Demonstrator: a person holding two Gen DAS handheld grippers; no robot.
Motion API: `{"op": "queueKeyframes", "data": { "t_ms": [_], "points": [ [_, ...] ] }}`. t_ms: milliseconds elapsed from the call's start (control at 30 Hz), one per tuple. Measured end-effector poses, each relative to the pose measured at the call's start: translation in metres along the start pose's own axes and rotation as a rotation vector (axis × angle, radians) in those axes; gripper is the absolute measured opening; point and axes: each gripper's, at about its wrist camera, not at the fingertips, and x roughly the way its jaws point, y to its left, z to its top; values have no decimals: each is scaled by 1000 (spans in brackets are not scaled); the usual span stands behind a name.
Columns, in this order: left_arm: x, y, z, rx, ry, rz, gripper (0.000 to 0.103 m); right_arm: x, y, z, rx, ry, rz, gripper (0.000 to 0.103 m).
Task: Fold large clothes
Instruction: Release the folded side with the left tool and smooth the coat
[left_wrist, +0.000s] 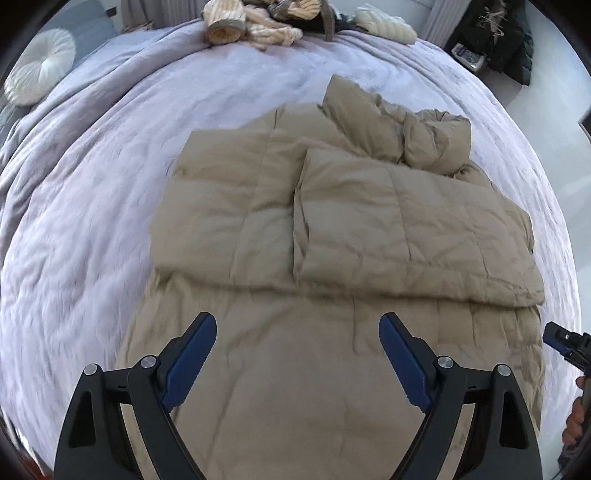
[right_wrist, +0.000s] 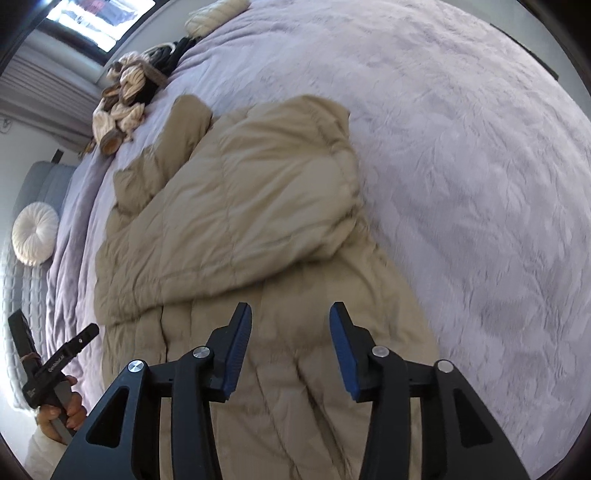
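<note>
Both the left tool (left_wrist: 297, 334) and right tool (right_wrist: 290, 325) hover spread above the tan coat (left_wrist: 332, 229).

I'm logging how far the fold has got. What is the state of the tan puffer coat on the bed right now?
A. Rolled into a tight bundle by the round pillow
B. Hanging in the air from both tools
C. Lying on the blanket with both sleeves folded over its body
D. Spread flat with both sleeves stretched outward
C: the tan puffer coat lies on the lavender blanket, sleeves laid across its body, while the left tool and right tool hover open above it.
</note>
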Motion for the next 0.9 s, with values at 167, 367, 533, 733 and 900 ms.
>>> {"op": "queueKeyframes", "data": {
  "t_ms": [167,367,533,733,900],
  "points": [
    [-10,-3,-35,-42,39,27,92,-6,-3,-15,-20,33,28,64],
    [-22,2,-68,-44,72,53,103,-14,-9,-34,12,46,64,92],
    [-35,20,-87,-46,82,41,103,-23,-6,-56,43,26,71,103],
    [-48,62,-112,-64,97,44,103,-33,-4,-92,139,58,120,103],
    [-57,93,-137,-62,136,60,103,-40,-2,-128,231,59,138,103]
  ]
}}
